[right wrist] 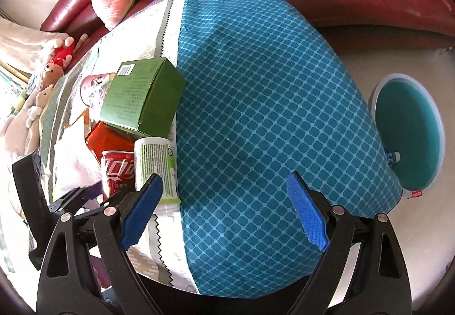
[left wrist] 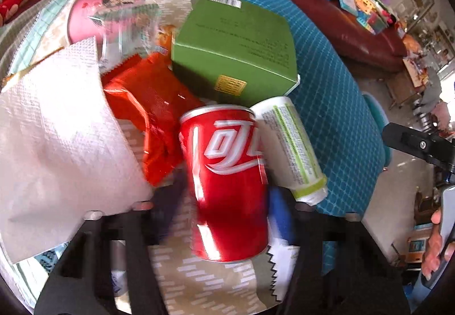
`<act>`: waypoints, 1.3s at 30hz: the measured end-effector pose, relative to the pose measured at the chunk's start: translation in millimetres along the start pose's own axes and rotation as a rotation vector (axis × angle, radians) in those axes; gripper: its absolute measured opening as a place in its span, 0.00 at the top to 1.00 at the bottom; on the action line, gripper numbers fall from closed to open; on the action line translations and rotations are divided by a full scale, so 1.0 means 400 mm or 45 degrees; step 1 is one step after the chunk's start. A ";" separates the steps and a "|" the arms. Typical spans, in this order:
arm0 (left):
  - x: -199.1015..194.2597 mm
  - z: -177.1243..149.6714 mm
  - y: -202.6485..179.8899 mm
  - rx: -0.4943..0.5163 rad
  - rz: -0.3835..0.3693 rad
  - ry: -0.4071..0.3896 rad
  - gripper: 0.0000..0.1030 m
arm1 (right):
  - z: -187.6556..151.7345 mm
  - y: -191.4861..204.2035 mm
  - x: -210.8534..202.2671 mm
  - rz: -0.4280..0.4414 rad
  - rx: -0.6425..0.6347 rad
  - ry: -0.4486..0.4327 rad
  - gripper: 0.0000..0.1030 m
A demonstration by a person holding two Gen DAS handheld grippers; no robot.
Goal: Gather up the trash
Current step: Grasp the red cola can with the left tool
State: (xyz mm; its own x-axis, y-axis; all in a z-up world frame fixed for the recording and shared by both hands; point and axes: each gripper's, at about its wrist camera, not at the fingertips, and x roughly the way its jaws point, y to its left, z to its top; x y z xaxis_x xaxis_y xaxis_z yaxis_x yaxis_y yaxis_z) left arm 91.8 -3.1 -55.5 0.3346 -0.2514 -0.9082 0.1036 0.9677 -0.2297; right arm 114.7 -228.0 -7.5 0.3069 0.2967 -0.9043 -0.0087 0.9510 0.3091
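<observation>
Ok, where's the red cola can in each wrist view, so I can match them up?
Left wrist: red cola can lies centre, low in the picture, between the left gripper's fingers.
Right wrist: the can sits at lower left, partly hidden behind a finger.
Shared landmark: the white bottle with green label right beside the can.
</observation>
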 end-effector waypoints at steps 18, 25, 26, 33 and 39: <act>-0.239 0.083 0.174 -0.170 -0.058 -0.294 0.56 | 0.061 0.161 0.064 -0.076 -0.192 0.053 0.17; -0.264 0.110 0.238 -0.223 -0.058 -0.337 0.56 | 0.111 0.288 0.110 -0.099 -0.302 0.048 0.17; -0.266 0.108 0.250 -0.231 -0.059 -0.339 0.56 | 0.114 0.307 0.124 -0.112 -0.327 0.060 0.17; -0.244 0.120 0.282 -0.250 -0.087 -0.306 0.56 | 0.130 0.319 0.204 -0.230 -0.369 0.136 0.17; -0.213 0.145 0.262 -0.216 -0.114 -0.290 0.56 | 0.219 0.214 0.192 -0.320 -0.201 0.041 0.17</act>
State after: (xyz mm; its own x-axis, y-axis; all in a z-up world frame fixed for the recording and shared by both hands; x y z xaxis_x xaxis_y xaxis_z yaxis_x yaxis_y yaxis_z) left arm 128.4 119.0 18.2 0.5348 -0.3150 -0.7841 -0.0092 0.9257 -0.3782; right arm 220.8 -131.5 -24.8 0.2878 0.0501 -0.9564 -0.0846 0.9961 0.0268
